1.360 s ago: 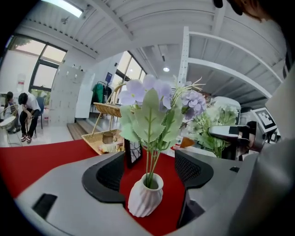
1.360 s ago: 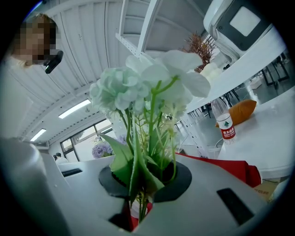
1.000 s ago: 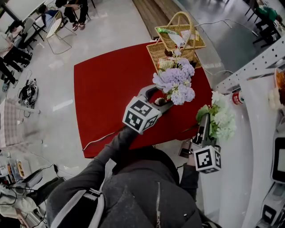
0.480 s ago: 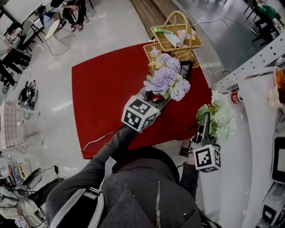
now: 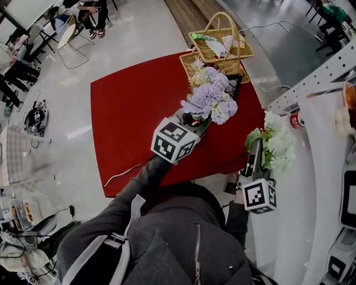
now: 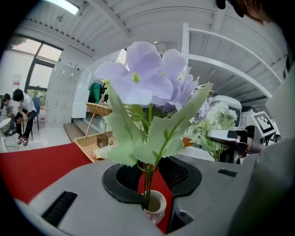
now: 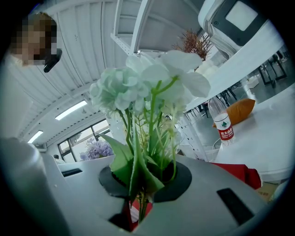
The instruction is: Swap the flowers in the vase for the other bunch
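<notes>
Now we are closing the left gripper (image 6: 154,177), not yet clamped, round the purple bunch (image 5: 210,96) above the vase (image 6: 154,208); the right gripper (image 5: 256,149) is clenching the white bunch (image 5: 278,147) beyond the red table (image 5: 128,111) edge.

Big open lab/office hall, glossy floor (image 5: 61,94), seated ppl (image 5: 89,14) at edge, white lockers (image 6: 59,94), tall windows (image 6: 39,69)

Red desk (image 5: 128,111), square, on a pale glossy floor (image 5: 139,33). At its far edge, two wicker pieces side by side: a handled basket (image 5: 222,47) behind, with a green packet (image 5: 204,38) inside, and a low flat basket (image 5: 192,62) in front. Thin cable (image 5: 119,175) trailing off the near edge. To the right, a white counter (image 5: 311,183) under a perforated white rail (image 5: 311,83), with an upright red-labelled water bottle (image 5: 295,121) and something orange (image 7: 242,109) near it. Far left, seated people (image 5: 86,11) by a wire-framed chair (image 5: 69,33). Helmet-like thing (image 5: 35,118) on the floor.
</notes>
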